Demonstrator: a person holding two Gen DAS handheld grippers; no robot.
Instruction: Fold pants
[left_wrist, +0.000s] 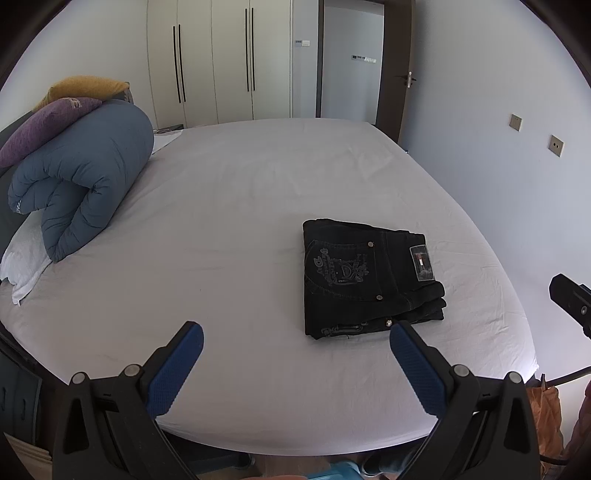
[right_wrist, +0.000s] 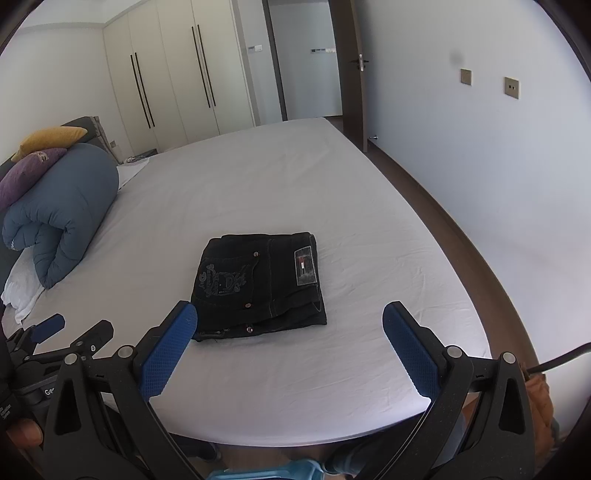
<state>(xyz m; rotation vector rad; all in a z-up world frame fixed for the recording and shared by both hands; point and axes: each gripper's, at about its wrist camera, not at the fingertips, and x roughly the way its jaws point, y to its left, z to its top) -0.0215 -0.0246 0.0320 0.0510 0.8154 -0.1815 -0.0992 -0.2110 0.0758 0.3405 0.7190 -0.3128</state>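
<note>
On white bed sheet (right_wrist: 258, 184): black jeans (right_wrist: 258, 284), folded compact, pocket side up, apparently finished; left gripper (left_wrist: 295, 354) and right gripper (right_wrist: 290, 336) hover splayed, empty, clear of cloth

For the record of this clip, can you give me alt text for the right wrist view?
Dark pants lie folded into a compact rectangle on a white-sheeted bed, just beyond the open, empty right gripper. A rolled blue duvet sits at far left, with the left gripper at the lower left edge.
</note>
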